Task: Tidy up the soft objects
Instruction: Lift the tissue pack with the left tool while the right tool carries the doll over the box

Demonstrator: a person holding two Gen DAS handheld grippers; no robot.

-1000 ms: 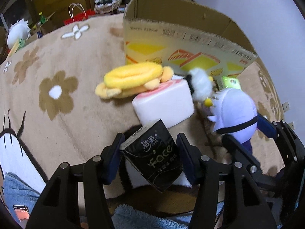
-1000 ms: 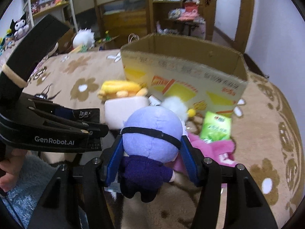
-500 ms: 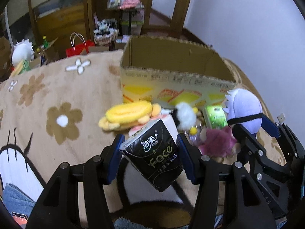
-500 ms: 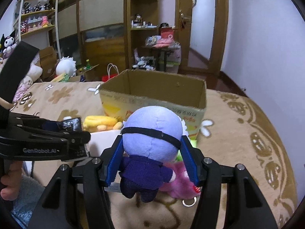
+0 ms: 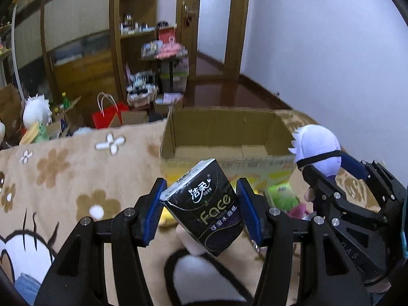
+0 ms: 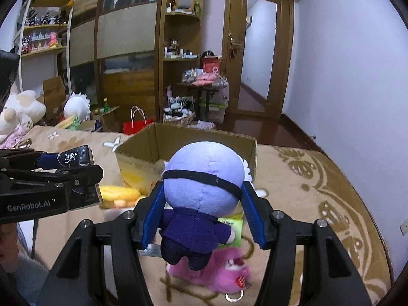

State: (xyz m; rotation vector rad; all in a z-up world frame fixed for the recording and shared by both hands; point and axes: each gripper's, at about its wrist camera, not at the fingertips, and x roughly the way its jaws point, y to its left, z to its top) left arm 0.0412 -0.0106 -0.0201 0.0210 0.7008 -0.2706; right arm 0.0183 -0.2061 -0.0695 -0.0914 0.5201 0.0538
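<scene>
Currently left gripper (image 5: 201,210) clamps one tissue pack (image 5: 205,207); right gripper (image 6: 201,211) clamps one doll (image 6: 200,199); one cardboard box (image 5: 224,137) behind.

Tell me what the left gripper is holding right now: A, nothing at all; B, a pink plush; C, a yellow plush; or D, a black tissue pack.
D: the left gripper is shut on the black tissue pack, its blue pads pressed against both sides, lifted in front of the cardboard box.

Tissue pack (image 5: 204,205) and doll (image 6: 201,193) lifted higher off blanket (image 5: 76,173); cardboard box (image 5: 224,137) interior now visible
</scene>
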